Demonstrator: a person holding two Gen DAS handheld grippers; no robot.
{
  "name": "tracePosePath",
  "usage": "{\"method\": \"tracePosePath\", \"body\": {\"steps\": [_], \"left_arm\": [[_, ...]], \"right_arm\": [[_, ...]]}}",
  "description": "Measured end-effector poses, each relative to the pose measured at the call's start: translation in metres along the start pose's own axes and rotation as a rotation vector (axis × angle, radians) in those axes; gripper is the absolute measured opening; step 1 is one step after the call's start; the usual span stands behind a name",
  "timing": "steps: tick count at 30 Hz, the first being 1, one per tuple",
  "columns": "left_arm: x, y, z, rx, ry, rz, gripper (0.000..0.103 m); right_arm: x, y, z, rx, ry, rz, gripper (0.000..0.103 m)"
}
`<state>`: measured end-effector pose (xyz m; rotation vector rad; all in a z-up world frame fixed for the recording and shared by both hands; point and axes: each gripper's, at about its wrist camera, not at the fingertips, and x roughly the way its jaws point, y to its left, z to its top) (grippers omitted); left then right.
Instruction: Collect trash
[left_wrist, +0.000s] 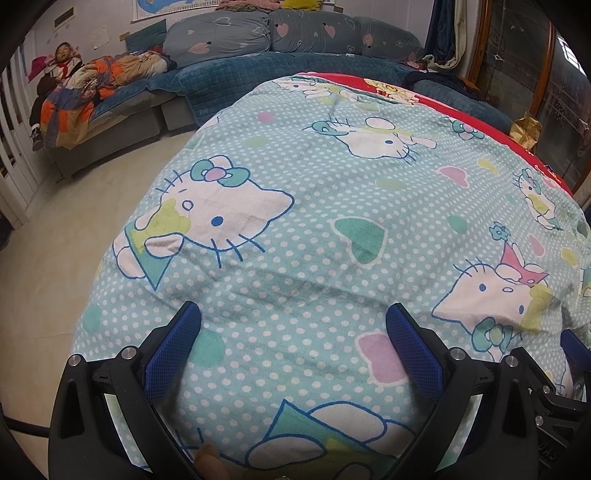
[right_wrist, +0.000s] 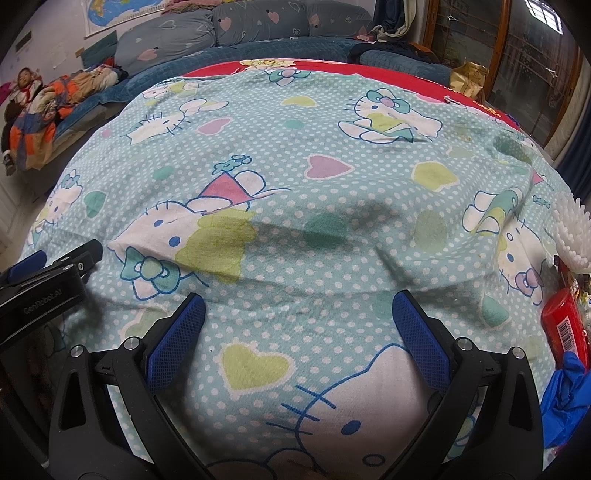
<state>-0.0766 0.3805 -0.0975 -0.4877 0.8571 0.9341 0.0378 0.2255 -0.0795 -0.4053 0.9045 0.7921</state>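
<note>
A table is covered by a turquoise dotted cartoon-cat cloth (left_wrist: 314, 206), also seen in the right wrist view (right_wrist: 295, 184). My left gripper (left_wrist: 293, 314) is open and empty just above the cloth. My right gripper (right_wrist: 298, 304) is open and empty above the cloth too. At the right edge of the right wrist view lie a red packet with a barcode (right_wrist: 565, 326), a crumpled blue glove (right_wrist: 565, 398) and a white bristly object (right_wrist: 572, 230). The left gripper's body (right_wrist: 44, 284) shows at the left of the right wrist view.
A gold bag (left_wrist: 524, 129) stands at the table's far right edge, also in the right wrist view (right_wrist: 469, 79). A blue sofa (left_wrist: 277, 40) runs behind the table, with a child (left_wrist: 62, 59) lying under blankets at the left. Pale floor (left_wrist: 74, 221) lies left of the table.
</note>
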Motion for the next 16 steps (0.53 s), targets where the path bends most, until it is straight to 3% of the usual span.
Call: {"method": "tracePosePath", "body": {"steps": [16], "left_arm": [[-0.0003,0.0008,0.0000,0.003,-0.001,0.005,0.098]], "right_arm": [[0.0001,0.0000,0.0002,0.001,0.000,0.001,0.094]]}}
